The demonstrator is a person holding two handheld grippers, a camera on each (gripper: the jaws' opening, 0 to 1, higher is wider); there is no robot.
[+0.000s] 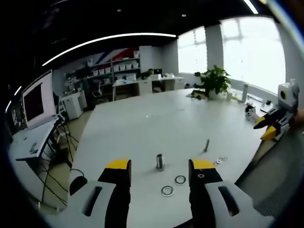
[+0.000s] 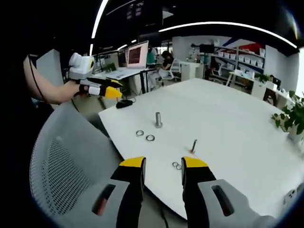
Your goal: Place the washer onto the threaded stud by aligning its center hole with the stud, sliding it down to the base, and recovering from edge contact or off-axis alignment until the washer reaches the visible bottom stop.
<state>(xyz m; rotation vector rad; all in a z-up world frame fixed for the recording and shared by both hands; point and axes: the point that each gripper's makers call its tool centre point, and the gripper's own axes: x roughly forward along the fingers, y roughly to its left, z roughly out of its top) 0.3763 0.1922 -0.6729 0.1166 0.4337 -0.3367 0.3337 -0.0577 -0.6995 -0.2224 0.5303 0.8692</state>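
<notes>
With your left claw (image 1: 160, 172) held apart and empty above the bench's (image 1: 142, 128) near edge, drop squarely over the nearer washer (image 1: 167, 191) lying before the upright stud (image 1: 160, 162), while the right claw (image 2: 164, 166), likewise apart, hangs idle.

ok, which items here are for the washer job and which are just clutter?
Job:
- stud, upright on the table
- two large washers beside it
- left gripper, right gripper, both open and empty

Clutter:
- second, thinner stud
- small washers near it
- potted plant
- mesh chair
- mouse
</notes>
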